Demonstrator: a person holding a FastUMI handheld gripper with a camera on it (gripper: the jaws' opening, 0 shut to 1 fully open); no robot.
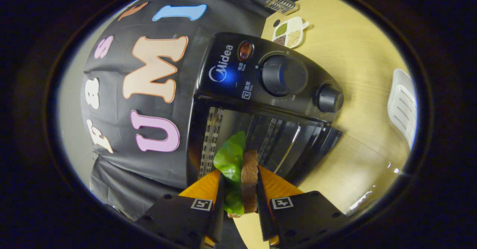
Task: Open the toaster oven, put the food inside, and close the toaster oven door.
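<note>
Clamped between the fingers of the claw (pixel 240 197): food (pixel 238 170), bright green leaf against a brown slice. Just ahead, glossy black toaster oven (pixel 261 92), black knobs (pixel 283 75), amber-red lamp (pixel 245 50), blue glint on the panel, silvery perforated rails within. Underneath, pale yellow wood-grain tabletop (pixel 357 55). Far beyond, white dish (pixel 290 31) with green, beige and brown fillings. Off to the side, white slotted tray (pixel 404 105).

Lower part of green-leaf-and-brown-bread sandwich (pixel 240 174) hidden between the fingers (pixel 218 204). Black toaster oven (pixel 268 88) cavity's far end hidden behind it. White slotted plastic object (pixel 403 105), far right: cut off.
</note>
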